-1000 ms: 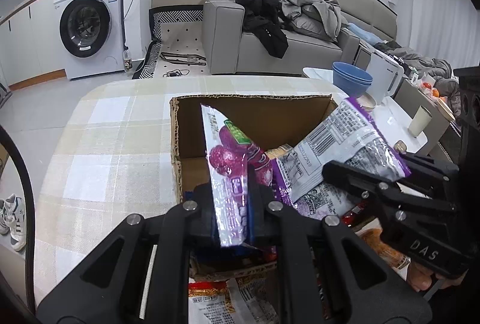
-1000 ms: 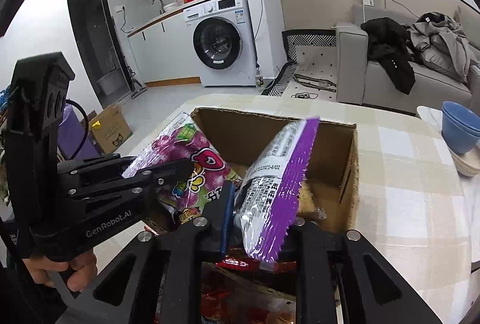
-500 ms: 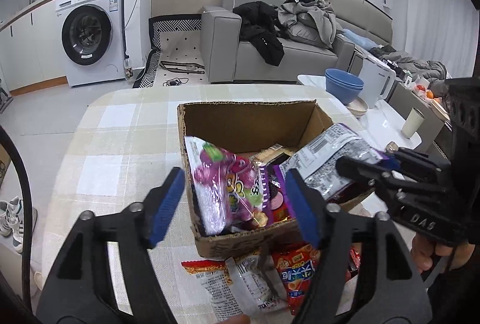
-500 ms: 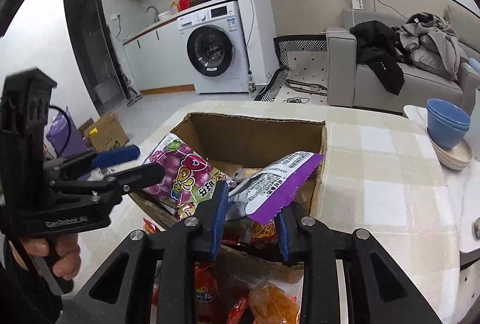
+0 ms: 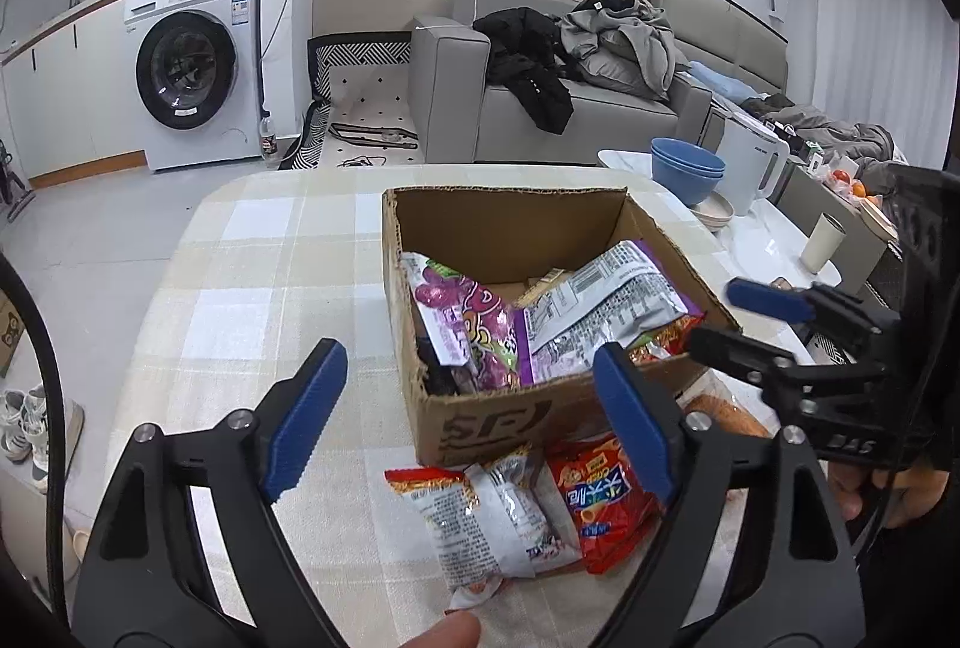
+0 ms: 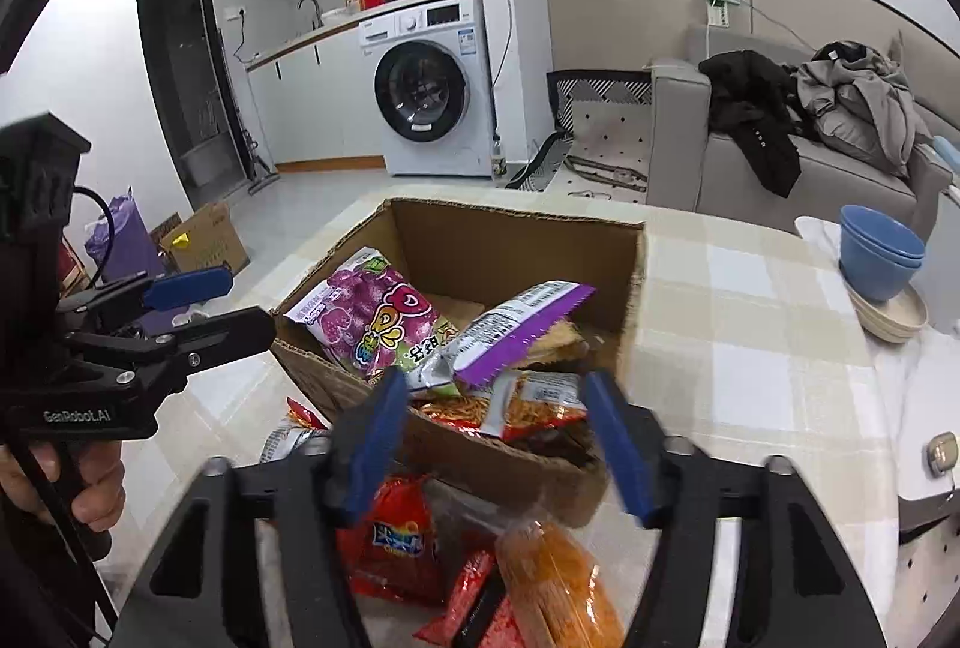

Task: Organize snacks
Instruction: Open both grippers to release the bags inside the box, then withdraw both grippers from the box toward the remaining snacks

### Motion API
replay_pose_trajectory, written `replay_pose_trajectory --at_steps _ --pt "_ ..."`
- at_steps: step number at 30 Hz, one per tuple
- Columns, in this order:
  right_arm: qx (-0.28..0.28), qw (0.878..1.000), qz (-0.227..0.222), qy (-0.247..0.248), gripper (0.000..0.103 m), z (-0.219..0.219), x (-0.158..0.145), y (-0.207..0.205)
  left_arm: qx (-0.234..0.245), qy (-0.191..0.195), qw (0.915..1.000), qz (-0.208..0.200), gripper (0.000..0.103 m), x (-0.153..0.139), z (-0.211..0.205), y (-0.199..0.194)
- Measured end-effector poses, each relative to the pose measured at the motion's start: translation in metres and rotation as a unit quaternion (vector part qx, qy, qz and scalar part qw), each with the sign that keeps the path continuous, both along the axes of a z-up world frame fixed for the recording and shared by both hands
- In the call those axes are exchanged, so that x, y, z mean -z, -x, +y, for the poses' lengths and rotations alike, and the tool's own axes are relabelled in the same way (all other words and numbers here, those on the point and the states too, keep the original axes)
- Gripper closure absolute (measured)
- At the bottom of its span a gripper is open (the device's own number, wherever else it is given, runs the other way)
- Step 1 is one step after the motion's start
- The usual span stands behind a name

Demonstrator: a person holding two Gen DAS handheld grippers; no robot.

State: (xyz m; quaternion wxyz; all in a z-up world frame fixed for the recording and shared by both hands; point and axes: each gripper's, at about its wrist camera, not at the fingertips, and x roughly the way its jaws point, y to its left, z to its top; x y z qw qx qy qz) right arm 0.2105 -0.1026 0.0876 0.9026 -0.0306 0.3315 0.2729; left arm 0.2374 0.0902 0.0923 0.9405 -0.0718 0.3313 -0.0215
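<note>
Cardboard box (image 5: 510, 408) on checked tablecloth, purple grape-candy bag (image 6: 366, 312) and purple-edged silver bag (image 5: 606, 306) lying inside it, red packets just in front, left gripper (image 5: 468, 408) marked "GenRobot.AI" and right gripper (image 6: 498, 438) both just opened wide, empty
</note>
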Motion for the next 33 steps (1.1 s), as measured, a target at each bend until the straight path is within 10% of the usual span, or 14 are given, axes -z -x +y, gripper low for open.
replay_pose_trajectory --at_steps 5,33 --pt "0.021 1.0 -0.01 -0.012 0.005 -0.02 -0.002 0.018 -0.008 0.003 1.0 -0.003 0.001 0.005 0.002 0.018" --pt "0.073 0.996 0.035 -0.023 0.003 -0.068 0.055 0.057 -0.013 0.016 0.998 0.061 0.001 0.07 0.006 0.03"
